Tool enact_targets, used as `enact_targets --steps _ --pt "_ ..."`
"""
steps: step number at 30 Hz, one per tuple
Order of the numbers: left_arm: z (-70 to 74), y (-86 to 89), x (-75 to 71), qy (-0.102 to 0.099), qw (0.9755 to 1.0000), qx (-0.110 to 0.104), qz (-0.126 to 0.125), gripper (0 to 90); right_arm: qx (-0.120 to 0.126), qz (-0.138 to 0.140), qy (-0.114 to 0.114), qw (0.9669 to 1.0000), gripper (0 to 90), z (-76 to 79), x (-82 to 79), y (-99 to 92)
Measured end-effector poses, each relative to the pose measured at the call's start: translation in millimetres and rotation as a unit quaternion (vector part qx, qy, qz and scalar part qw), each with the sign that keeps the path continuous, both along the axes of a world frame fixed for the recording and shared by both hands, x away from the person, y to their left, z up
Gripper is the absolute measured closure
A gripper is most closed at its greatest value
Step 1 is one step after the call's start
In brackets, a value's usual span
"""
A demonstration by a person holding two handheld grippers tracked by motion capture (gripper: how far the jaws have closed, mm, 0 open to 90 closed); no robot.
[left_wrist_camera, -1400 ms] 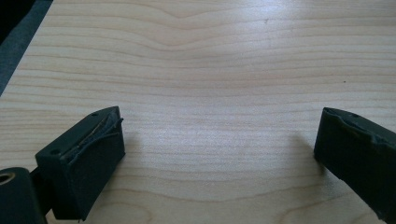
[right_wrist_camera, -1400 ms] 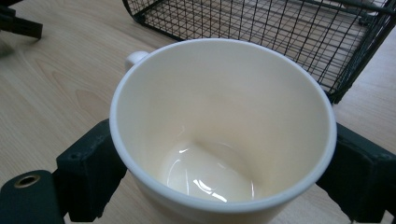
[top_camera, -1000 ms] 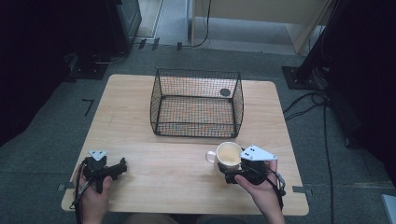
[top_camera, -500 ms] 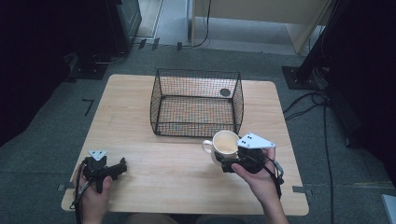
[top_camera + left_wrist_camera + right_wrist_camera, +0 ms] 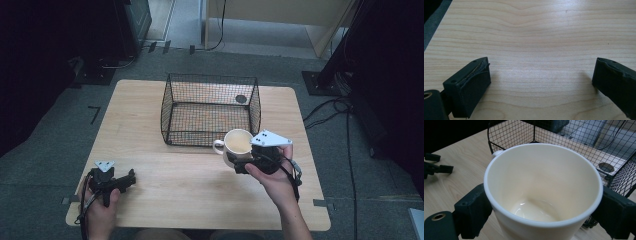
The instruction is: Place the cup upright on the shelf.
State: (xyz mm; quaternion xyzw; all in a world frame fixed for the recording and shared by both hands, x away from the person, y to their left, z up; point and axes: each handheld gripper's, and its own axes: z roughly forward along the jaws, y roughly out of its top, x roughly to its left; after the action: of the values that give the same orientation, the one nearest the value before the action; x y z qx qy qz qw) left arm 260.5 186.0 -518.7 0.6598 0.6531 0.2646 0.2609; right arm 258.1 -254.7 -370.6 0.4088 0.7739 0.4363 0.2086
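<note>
Right tongs [image 5: 239,162] gripped the cream mug [image 5: 238,142], held at centre right of the frame just before the wire basket [image 5: 210,107], not yet inside; left tongs [image 5: 131,178] rested open on the tabletop [image 5: 190,180].

Each tool is black, with two blocky, square-ended jaws on a dark body. The left tool [image 5: 111,182] carries a small grey three-cornered plate on top; the right tool [image 5: 250,162] carries a larger, paler one. A black cable loops from each. A round brass-coloured screw hole sits at the jaw base in both gripper views. The forearms are bare, no sleeves.
</note>
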Motion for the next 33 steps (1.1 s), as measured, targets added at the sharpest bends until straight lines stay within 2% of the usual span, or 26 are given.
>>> enact_targets --steps 12,18,33 --pt "0.0 0.0 0.0 0.0 1.0 0.0 0.0 1.8 -0.001 0.002 -0.011 0.9999 9.5 17.7 23.2 11.6" --pt "0.0 -0.1 0.1 0.0 1.0 -0.001 0.001 1.8 -0.002 0.002 -0.013 0.9999 9.5 21.3 31.4 17.4" --pt "0.0 -0.1 0.1 0.0 1.0 0.0 0.001 1.8 -0.009 -0.001 -0.016 0.9998 9.6 30.7 64.9 29.5"
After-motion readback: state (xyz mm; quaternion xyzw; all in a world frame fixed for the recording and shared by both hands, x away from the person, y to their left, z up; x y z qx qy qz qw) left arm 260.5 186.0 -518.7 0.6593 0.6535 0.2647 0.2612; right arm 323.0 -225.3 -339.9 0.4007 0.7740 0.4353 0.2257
